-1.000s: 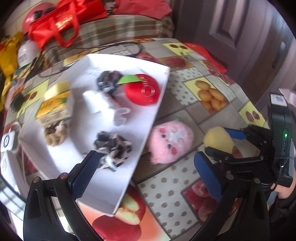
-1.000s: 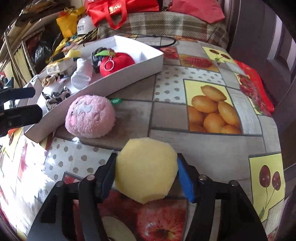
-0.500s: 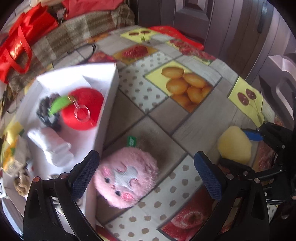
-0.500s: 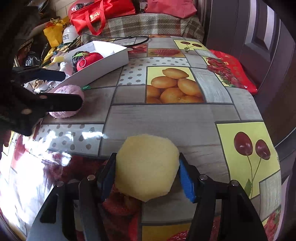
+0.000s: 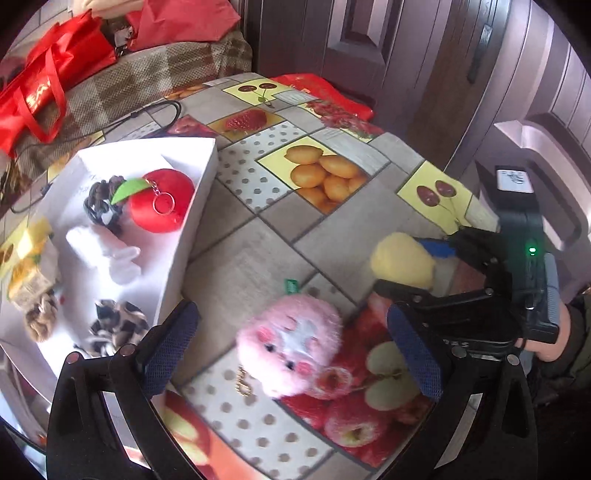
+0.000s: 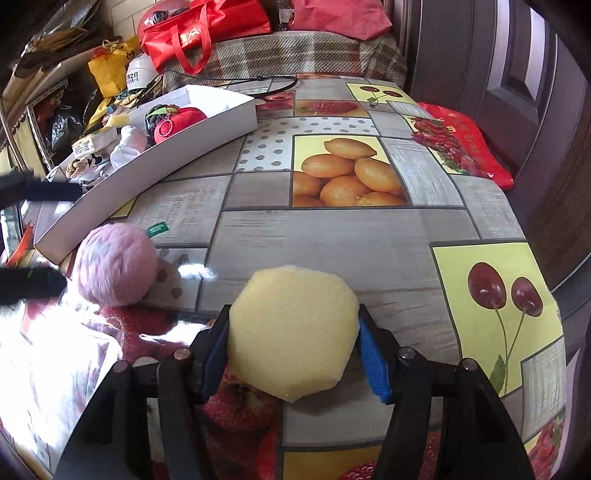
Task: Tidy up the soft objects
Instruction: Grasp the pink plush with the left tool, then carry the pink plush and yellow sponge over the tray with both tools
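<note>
A pink plush toy (image 5: 290,347) lies on the fruit-print tablecloth, between the fingers of my left gripper (image 5: 291,354), which is open around it without touching. It also shows in the right wrist view (image 6: 114,264). My right gripper (image 6: 293,354) is shut on a yellow sponge (image 6: 291,330), held just above the table; the sponge also shows in the left wrist view (image 5: 402,260). A white tray (image 5: 184,236) at the left holds a red plush apple (image 5: 162,205), a white plush, hair scrunchies and small boxes.
A red bag (image 6: 203,29) and a plaid cover (image 6: 295,55) lie beyond the table's far edge. A red cloth (image 6: 461,144) hangs at the right edge, with dark doors behind. A black cable (image 6: 266,83) lies near the tray.
My left gripper has moved right and closer, so the pink plush now sits between its fingers. My right gripper still holds the sponge and has shifted forward a little.
</note>
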### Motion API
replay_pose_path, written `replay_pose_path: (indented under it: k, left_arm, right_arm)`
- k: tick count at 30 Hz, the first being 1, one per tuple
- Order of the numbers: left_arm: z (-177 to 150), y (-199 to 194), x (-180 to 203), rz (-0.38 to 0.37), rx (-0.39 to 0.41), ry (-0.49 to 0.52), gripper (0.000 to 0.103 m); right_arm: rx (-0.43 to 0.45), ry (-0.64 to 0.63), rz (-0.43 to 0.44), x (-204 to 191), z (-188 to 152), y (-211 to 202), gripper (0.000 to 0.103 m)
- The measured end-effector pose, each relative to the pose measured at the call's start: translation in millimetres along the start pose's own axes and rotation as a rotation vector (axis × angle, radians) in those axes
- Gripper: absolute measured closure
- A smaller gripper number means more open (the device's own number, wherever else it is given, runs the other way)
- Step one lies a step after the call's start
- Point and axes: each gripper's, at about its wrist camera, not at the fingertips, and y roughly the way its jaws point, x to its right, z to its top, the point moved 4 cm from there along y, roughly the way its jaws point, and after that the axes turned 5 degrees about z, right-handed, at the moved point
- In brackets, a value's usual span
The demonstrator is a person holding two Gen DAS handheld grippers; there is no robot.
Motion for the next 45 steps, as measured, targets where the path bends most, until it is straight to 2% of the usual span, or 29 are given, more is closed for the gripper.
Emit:
replay_pose_path:
  k: [2,4,7,9,11,12,16,19,20,24,29,37,45]
  left_arm:
    - [3,7,4,-0.023,-0.014,0.049,0.000]
    - [2,21,9,-0.015,-0.047,0.111,0.000]
    - [-10,43,14,-0.010,-0.142,0.154,0.000]
    - [-23,50,21,-0.028,-0.173,0.173,0.000]
    - [-39,54,29,-0.016,-0.190,0.214,0.000]
    - [-42,52,32,-0.007,-0.164,0.230,0.000]
    - [-38,49,26,0.013,-0.145,0.188,0.001]
    - [-36,44,19,0.003,-0.136,0.136,0.032]
    - [-35,41,18,-0.001,-0.130,0.138,0.046]
    - [-36,36,19,-0.009,-0.134,0.133,0.048]
    - [-23,10,8,-0.013,-0.044,0.008,0.048]
    - [-1,-60,-34,0.088,0.130,-0.152,0.048]
    - [-4,-117,-78,0.183,0.239,-0.288,0.047]
  right_arm:
    - [-0.001,0.000,0.002,0,0,0,0.039]
    - [-0.001,-0.001,0.001,0,0,0,0.039]
    - [0.000,0.000,0.000,0,0,0,0.039]
    - [0.001,0.000,0.000,0,0,0,0.039]
    - [0.003,0.002,-0.001,0,0,0,0.039]
    - [0.004,0.002,-0.003,0,0,0,0.039]
    - [0.000,0.005,-0.005,0,0,1,0.039]
    - [-0.007,0.004,-0.004,0,1,0,0.040]
    - [-0.010,0.004,-0.003,0,1,0,0.041]
    - [-0.020,-0.002,0.003,-2,1,-1,0.043]
    - [-0.006,-0.012,0.027,-12,8,-14,0.044]
    - [0.073,-0.049,0.068,-39,44,-42,0.044]
    - [0.160,-0.135,0.109,-82,78,-75,0.044]
